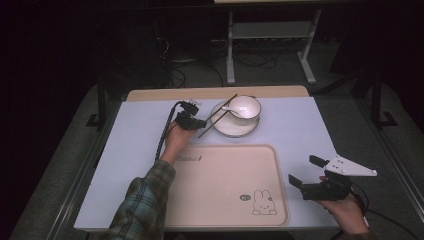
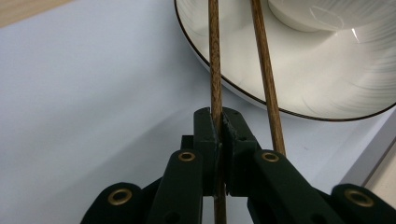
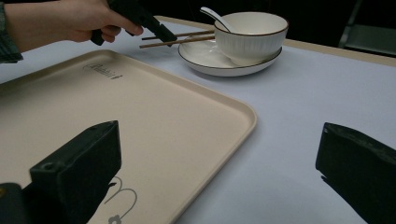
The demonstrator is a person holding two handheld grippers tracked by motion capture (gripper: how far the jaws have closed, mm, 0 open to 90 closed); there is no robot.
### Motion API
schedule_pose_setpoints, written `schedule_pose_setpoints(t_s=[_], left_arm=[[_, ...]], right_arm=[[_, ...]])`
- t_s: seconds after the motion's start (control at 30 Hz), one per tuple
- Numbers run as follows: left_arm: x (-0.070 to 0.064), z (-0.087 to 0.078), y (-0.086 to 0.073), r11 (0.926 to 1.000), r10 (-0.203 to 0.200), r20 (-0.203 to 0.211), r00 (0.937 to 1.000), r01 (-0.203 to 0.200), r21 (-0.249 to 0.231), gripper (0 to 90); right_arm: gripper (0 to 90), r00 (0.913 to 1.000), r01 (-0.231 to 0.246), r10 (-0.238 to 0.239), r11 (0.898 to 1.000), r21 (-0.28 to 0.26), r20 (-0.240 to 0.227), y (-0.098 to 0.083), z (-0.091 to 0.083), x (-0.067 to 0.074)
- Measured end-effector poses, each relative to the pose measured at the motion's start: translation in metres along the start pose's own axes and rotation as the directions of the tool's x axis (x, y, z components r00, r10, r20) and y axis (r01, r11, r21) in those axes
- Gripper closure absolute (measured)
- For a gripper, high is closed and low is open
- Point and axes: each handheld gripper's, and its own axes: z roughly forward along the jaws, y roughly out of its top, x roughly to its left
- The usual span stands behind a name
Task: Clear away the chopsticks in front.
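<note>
From above, the left tongs [image 1: 200,122] sit at the chopsticks [image 1: 218,115] leaning on the plate [image 1: 235,127] with a bowl [image 1: 244,106]. Left gripper view: they're clamped on one chopstick [image 2: 215,84]. Right gripper view: right tongs [image 3: 219,172] spread wide over the tray [image 3: 154,112] edge and surface [image 3: 299,88].

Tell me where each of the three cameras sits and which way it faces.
High view: above the person's side, looking forward and down on the tray; both forearms show.
Left gripper view: rides the left claw, facing the plate; its jaws pinch one chopstick.
Right gripper view: rides the right claw, low, looking over the tray towards the bowl; its jaws are wide apart.
Shared: plate and chopsticks appear in all three.
</note>
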Motion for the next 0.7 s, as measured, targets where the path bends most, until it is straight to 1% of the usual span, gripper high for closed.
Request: schedule_pose_setpoints(t_s=[0.13, 0.17, 0.2, 0.23, 0.27, 0.3, 0.33, 0.37, 0.5, 0.63, 0.67, 0.7], left_arm=[[0.003, -0.012, -0.002, 0.9998, -0.011, 0.004, 0.9999, 0.011, -0.016, 85.2], [0.004, -0.016, -0.003, 0.9998, -0.009, 0.004, 0.9999, 0.009, -0.016, 85.2], [0.006, -0.025, -0.006, 0.9996, -0.017, 0.008, 0.9998, 0.017, -0.022, 85.2], [0.006, -0.025, -0.006, 0.9996, -0.017, 0.008, 0.9998, 0.017, -0.022, 85.3], [0.009, -0.035, -0.011, 0.9997, -0.018, 0.007, 0.9998, 0.018, -0.016, 85.2], [0.009, -0.035, -0.011, 0.9997, -0.018, 0.007, 0.9998, 0.018, -0.016, 85.3], [0.01, -0.042, -0.015, 0.9998, -0.019, 0.004, 0.9998, 0.019, -0.01, 85.2], [0.01, -0.042, -0.015, 0.9998, -0.019, 0.004, 0.9998, 0.019, -0.01, 85.2], [0.012, -0.057, -0.028, 0.9999, -0.015, 0.001, 0.9999, 0.015, 0.001, 85.2], [0.013, -0.069, -0.042, 0.9997, -0.025, 0.001, 0.9997, 0.025, 0.003, 85.3], [0.014, -0.075, -0.047, 0.9996, -0.028, 0.003, 0.9996, 0.028, 0.007, 85.3], [0.014, -0.075, -0.047, 0.9996, -0.028, 0.003, 0.9996, 0.028, 0.007, 85.3]], right_arm=[[0.0, 1.0, 0.0, 0.0, 1.0, 0.0, -0.001, 0.0, 0.0, 0.0], [0.0, 1.0, 0.0, 0.0, 1.0, 0.0, -0.001, 0.0, 0.0, 0.0], [0.0, 1.0, 0.001, -0.001, 1.0, 0.0, -0.001, 0.0, 0.0, 0.0], [0.0, 1.0, 0.001, -0.001, 1.0, 0.0, -0.001, 0.0, 0.0, 0.0], [0.0, 1.0, -0.001, 0.001, 1.0, 0.001, -0.001, 0.0, 0.001, 0.0], [0.0, 1.0, -0.001, 0.001, 1.0, 0.001, -0.001, 0.0, 0.001, 0.0], [0.0, 1.0, -0.001, 0.001, 1.0, 0.002, -0.003, 0.0, 0.001, 0.0], [0.0, 1.0, -0.001, 0.001, 1.0, 0.002, -0.003, 0.0, 0.001, 0.0], [0.0, 1.0, 0.005, -0.005, 1.0, 0.005, -0.003, 0.0, 0.002, 0.001], [0.0, 1.0, 0.007, -0.007, 1.0, 0.008, -0.003, 0.0, 0.002, 0.001], [0.0, 1.0, 0.008, -0.008, 1.0, 0.01, -0.004, 0.0, 0.003, 0.001], [0.0, 1.0, 0.008, -0.008, 1.0, 0.01, -0.004, 0.0, 0.003, 0.001]])
